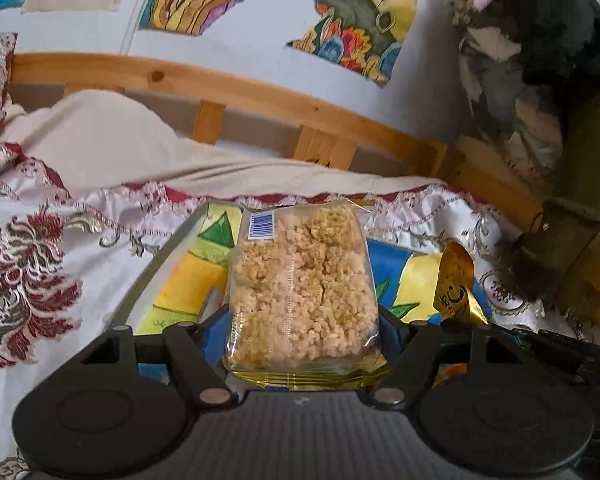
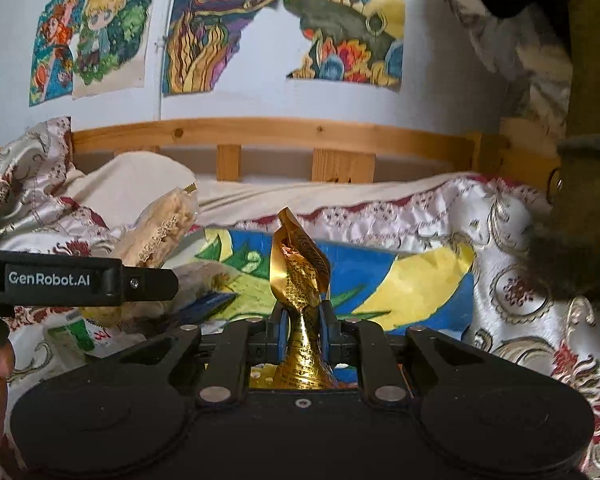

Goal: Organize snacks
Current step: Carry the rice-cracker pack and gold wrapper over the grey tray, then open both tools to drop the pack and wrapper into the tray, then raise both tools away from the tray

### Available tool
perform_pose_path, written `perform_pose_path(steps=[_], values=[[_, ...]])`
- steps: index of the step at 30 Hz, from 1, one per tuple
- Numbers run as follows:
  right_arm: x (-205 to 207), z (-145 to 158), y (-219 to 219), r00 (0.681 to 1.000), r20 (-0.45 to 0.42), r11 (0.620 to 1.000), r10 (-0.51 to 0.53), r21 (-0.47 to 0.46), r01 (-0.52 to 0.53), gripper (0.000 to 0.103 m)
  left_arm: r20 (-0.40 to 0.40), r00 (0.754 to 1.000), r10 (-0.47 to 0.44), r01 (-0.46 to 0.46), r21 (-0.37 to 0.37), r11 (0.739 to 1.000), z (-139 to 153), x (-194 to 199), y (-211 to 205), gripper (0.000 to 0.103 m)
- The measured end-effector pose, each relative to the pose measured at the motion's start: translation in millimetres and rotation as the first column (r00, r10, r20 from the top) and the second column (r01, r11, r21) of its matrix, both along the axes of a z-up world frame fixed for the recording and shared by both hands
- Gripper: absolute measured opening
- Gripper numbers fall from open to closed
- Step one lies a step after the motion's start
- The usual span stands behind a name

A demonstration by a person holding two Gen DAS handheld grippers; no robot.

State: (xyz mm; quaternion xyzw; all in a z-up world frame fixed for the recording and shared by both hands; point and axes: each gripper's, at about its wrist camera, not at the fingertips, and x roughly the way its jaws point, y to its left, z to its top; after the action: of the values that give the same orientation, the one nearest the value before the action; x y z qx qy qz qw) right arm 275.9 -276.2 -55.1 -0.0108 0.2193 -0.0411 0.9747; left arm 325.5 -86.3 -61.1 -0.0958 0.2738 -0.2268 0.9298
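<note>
Over the bedspread [image 1: 28, 240], left hand-held gripper [image 1: 302, 320] clamps puffed-rice packet [image 1: 300, 280], right hand-held gripper [image 2: 303, 328] pinches gold wrapper [image 2: 300, 276]

The rice-cake bag [image 1: 300, 292] is clear, glossy plastic; the gold wrapper [image 2: 302, 280] is shiny, crinkled foil. The bedspread [image 1: 32, 264] looks like satiny embroidered cloth, the bed rail [image 2: 268, 128] knotty varnished wood, the tongs [image 2: 303, 330] matt black plastic.

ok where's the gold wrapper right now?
The gold wrapper is pinched upright in the right gripper, centre of the right wrist view, above the painted sheet. In the left wrist view it shows right of the puffed rice pack.
</note>
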Motion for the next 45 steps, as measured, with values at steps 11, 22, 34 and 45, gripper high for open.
perform_pose_path(steps=[11,22,34,45], values=[[10,-21,8,0.998,-0.068,1.0,0.0,-0.003,-0.001,0.019,-0.065,0.998,-0.008,0.009,0.012,1.0,-9,9,-1,0.076],[11,-22,9,0.997,-0.076,1.0,-0.002,0.008,0.002,0.031,-0.096,0.995,-0.021,0.021,0.002,1.0,-8,12,0,0.078],[-2,-14,9,0.997,-0.056,0.998,-0.057,0.008,0.058,0.046,-0.086,0.996,-0.009,-0.002,-0.124,0.992,7,7,13,0.085],[-50,42,0,0.984,0.13,0.992,-0.121,0.05,0.115,0.083,0.041,0.995,0.095,-0.092,-0.069,0.993,60,-31,27,0.099]])
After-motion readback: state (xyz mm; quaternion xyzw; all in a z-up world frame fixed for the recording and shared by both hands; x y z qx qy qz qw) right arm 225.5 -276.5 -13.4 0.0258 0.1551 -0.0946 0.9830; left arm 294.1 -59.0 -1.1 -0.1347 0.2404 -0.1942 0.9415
